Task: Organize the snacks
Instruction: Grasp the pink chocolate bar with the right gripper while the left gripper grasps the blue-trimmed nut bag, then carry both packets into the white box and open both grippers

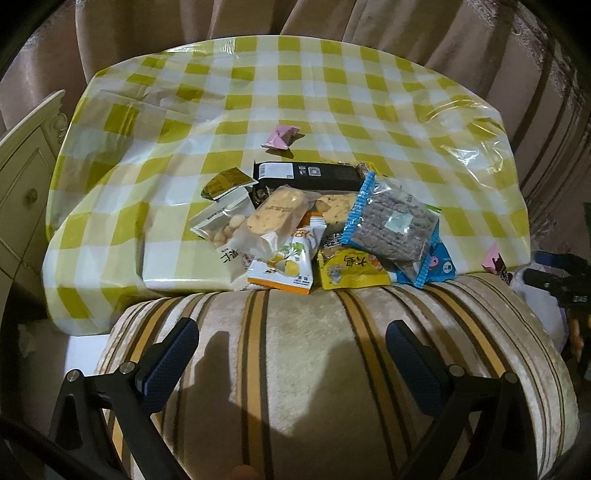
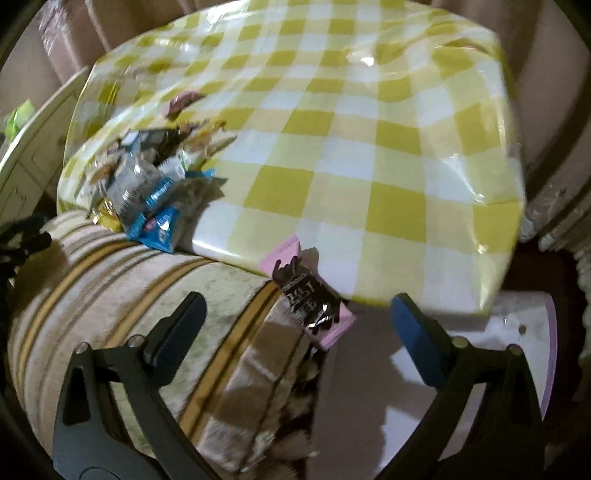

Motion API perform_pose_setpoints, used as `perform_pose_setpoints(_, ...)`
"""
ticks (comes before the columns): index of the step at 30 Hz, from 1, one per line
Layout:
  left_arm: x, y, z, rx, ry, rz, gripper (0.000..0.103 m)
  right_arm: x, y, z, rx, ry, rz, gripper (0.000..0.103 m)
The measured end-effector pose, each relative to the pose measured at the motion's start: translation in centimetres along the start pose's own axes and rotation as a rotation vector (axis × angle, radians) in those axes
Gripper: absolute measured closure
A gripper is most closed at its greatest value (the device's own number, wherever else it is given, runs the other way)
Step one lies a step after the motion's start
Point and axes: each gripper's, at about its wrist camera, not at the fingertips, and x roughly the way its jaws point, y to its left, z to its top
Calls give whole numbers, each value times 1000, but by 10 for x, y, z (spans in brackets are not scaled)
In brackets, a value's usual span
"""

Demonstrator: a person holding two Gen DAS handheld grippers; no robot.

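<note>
A heap of snack packets [image 1: 314, 236] lies at the front edge of the table with the yellow checked cloth [image 1: 332, 92]; in the blurred right wrist view the heap [image 2: 147, 184] is at the left. One small pink packet [image 1: 281, 136] lies alone behind it. A pink and black packet [image 2: 314, 302] rests on the table's edge against a striped cushion [image 2: 147, 295]. My right gripper [image 2: 295, 321] is open around that packet, with both pads apart from it. My left gripper [image 1: 291, 343] hangs open and holds nothing over the cushion, short of the heap.
A white cabinet [image 1: 22, 192] stands left of the table. Brown curtains [image 1: 332, 18] hang behind it. The striped cushion [image 1: 314, 369] lies against the table's front edge. A white sheet with a pink edge [image 2: 517, 332] lies low at the right.
</note>
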Motion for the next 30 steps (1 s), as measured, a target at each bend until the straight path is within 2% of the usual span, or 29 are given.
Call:
perform_pose_setpoints(1, 0, -1, 0, 1, 2, 0, 1, 8, -1, 2, -19, 19, 8, 9)
perform_pose_setpoints(3, 0, -3, 1, 3, 3, 2, 1, 20, -2, 6, -31, 54, 27, 23)
perform_pose_setpoints(4, 1, -3, 2, 3, 4, 1, 1, 26, -4, 8, -35, 72, 38, 32)
perform_pose_setpoints(5, 1, -4, 2, 2, 6, 2, 1, 32, -5, 10, -44, 89, 45, 37)
perform_pose_setpoints(10, 1, -5, 4, -4, 8, -7, 1, 44, -2, 10, -86, 116, 34, 38)
perform_pose_setpoints(13, 1, -9, 8, -8, -2, -27, 4, 48, -3, 11, -87, 113, 33, 43)
perform_pose_setpoints(16, 3, -15, 12, -11, 4, -59, 9, 52, -1, 13, -110, 95, -3, 53)
perform_pose_setpoints(20, 7, -22, 19, -43, 13, -141, 11, 50, -6, 8, -87, 60, -20, 68)
perform_pose_setpoints(26, 23, -35, 36, -158, 59, -324, 13, 44, -5, -2, -41, 7, -4, 71)
perform_pose_setpoints(30, 41, -42, 51, -297, 101, -425, 13, 39, -10, -4, 20, -19, 23, 71)
